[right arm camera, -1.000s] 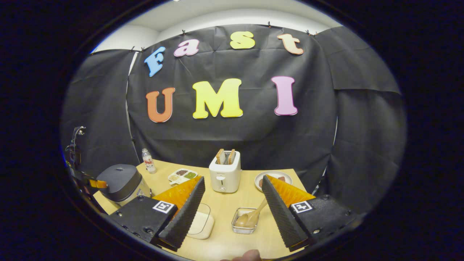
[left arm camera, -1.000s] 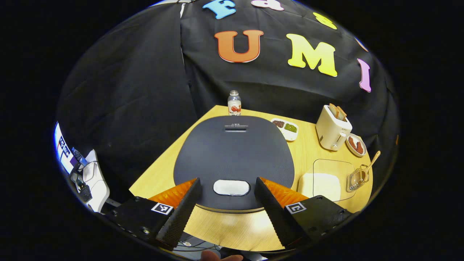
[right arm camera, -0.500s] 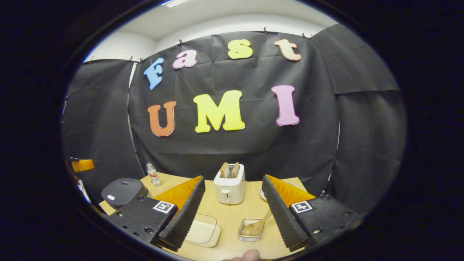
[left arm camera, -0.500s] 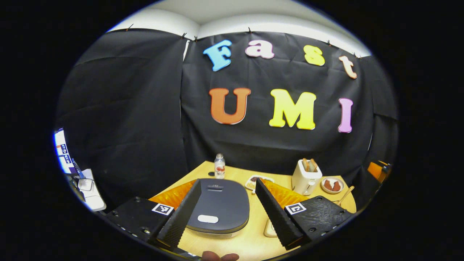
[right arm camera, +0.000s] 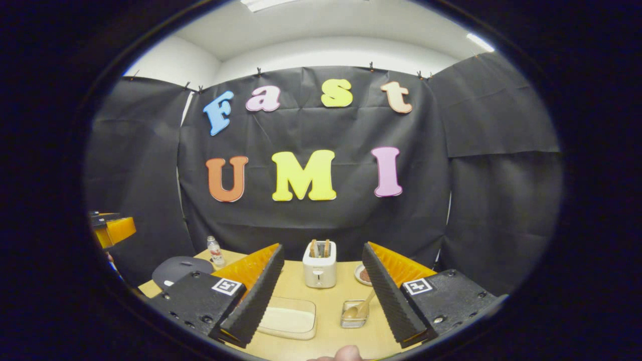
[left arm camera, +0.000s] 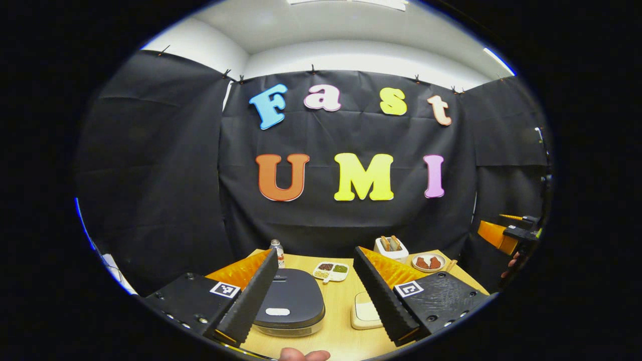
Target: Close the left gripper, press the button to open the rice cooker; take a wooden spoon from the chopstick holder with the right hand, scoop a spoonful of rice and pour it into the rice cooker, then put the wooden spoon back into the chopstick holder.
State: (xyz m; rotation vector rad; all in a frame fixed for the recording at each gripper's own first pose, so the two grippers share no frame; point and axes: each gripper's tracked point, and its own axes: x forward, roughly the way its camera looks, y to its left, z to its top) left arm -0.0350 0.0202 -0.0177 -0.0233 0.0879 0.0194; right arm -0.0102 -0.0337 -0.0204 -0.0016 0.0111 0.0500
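The dark rice cooker stands on the wooden table with its lid down and a pale button at the front. My left gripper hangs open well above and behind it, nothing between its fingers. The right gripper view has the cooker at the far left. A wooden spoon leans in the small clear chopstick holder, beside a clear box of rice. My right gripper is open and empty, held back from the table.
A white toaster with bread, a plate and a small bottle stand along the back. A divided dish of beans lies behind the cooker. The other gripper shows at the right edge and at the left edge.
Both grippers have pulled back and risen from the table. The left one has left its place close over the cooker lid. The lid stays down and the spoon stays in its holder.
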